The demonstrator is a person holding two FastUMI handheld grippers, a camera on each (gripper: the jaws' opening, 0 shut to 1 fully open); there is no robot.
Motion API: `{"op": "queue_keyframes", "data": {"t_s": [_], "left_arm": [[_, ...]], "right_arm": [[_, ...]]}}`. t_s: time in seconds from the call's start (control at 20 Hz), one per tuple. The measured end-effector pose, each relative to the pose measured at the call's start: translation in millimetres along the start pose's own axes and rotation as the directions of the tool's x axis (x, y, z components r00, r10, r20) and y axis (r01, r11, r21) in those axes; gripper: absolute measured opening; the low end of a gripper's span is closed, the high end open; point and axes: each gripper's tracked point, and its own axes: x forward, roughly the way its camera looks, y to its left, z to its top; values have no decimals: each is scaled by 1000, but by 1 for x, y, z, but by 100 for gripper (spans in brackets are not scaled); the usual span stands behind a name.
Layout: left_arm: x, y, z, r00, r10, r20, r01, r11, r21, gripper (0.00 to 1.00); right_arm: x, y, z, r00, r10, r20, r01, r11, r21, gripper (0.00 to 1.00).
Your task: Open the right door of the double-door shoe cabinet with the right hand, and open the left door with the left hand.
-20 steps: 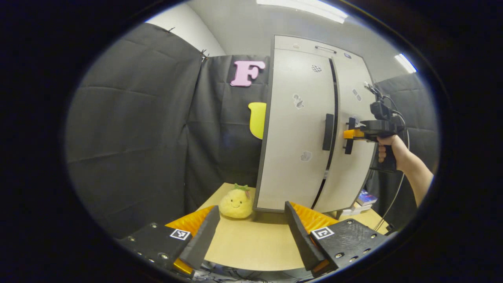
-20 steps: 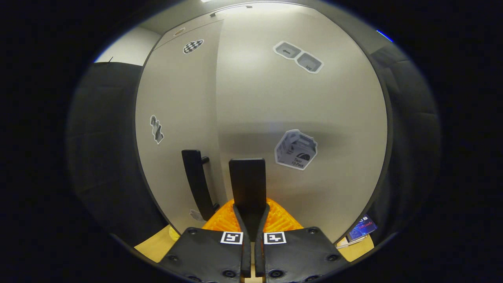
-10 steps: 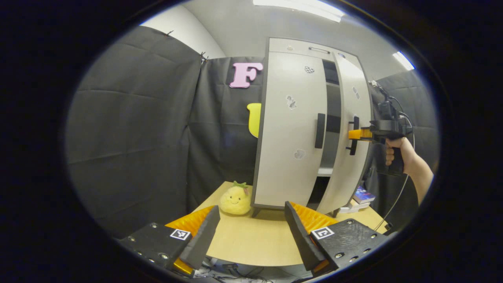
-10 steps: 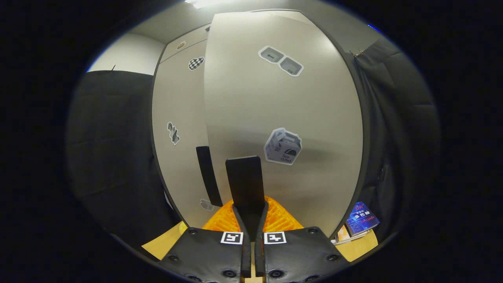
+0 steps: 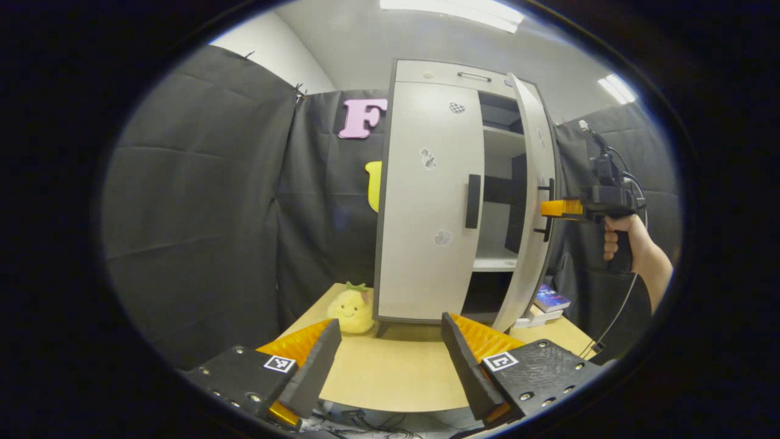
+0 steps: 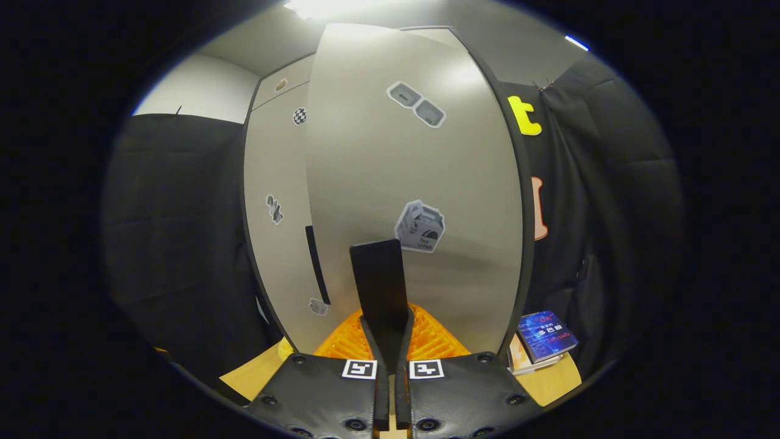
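Both fingers of right gripper (image 6: 386, 317) clamp right door's handle (image 6: 379, 286) — left gripper (image 5: 390, 360) agape.

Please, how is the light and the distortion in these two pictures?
Left gripper view: bright ceiling lights, cabinet edges bowed by the fisheye. Right gripper view: a soft shine high on the right door, its edges curved; the handle is sharp.

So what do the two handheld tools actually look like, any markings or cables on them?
Each tool has a black textured body studded with screws and carries small square black-and-white tags: the left tool and the right tool. In the left gripper view the right one has a black pistol grip, an orange front section and a thin cable hanging down.
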Motion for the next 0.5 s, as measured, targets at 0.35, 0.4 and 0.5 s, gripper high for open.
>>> {"op": "queue_keyframes", "data": {"t_s": [0.35,0.4,0.5], "left_arm": [[15,-12,-5,999,-36,-16,36,999,-37,95],[16,-13,-6,999,-40,-21,39,999,-39,94],[21,-15,-10,998,-46,-33,44,998,-50,95]], "right_arm": [[-31,-23,-2,1000,-19,13,19,1000,19,2],[-36,-27,-2,1000,-25,14,25,999,25,2],[-40,-33,-1,999,-37,5,37,999,35,1]]}}
